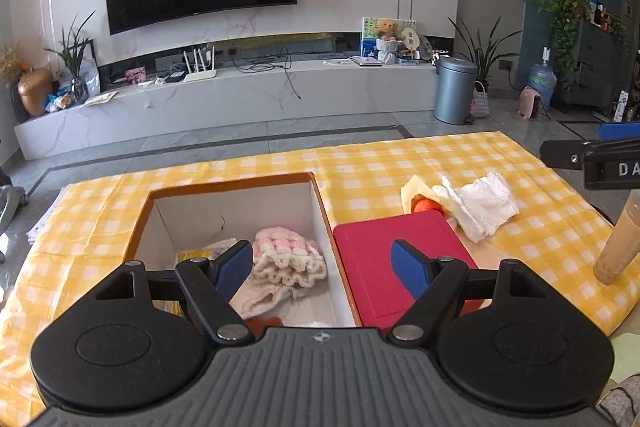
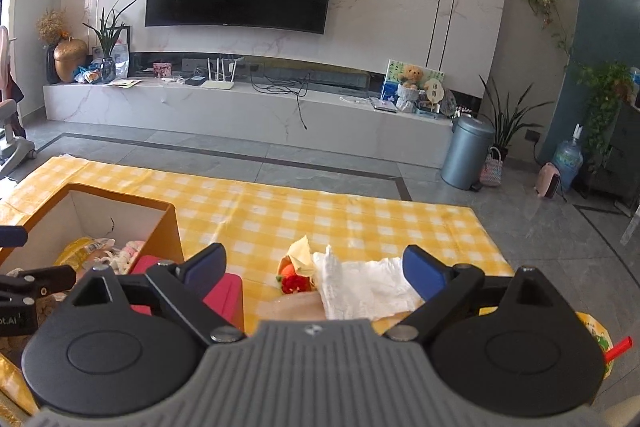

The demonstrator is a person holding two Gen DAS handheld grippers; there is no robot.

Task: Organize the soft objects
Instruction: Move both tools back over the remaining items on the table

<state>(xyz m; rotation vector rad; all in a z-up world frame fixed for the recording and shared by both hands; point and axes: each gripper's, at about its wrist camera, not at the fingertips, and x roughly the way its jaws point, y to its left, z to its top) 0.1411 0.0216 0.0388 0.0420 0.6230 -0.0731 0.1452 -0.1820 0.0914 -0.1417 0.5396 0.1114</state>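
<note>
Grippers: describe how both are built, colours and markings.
The left gripper and right gripper match: grey ribbed body with a small round emblem, two black round housings, black linkage arms with silver pivot bolts, blue ribbed pads. The right gripper's side carries white lettering, cut off in the left view. No sleeves or cables visible.

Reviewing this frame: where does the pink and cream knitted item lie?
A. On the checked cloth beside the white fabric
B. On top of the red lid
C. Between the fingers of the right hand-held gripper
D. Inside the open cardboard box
D: the pink and cream knitted item lies on the floor of the open cardboard box, left of the red lid.
</note>
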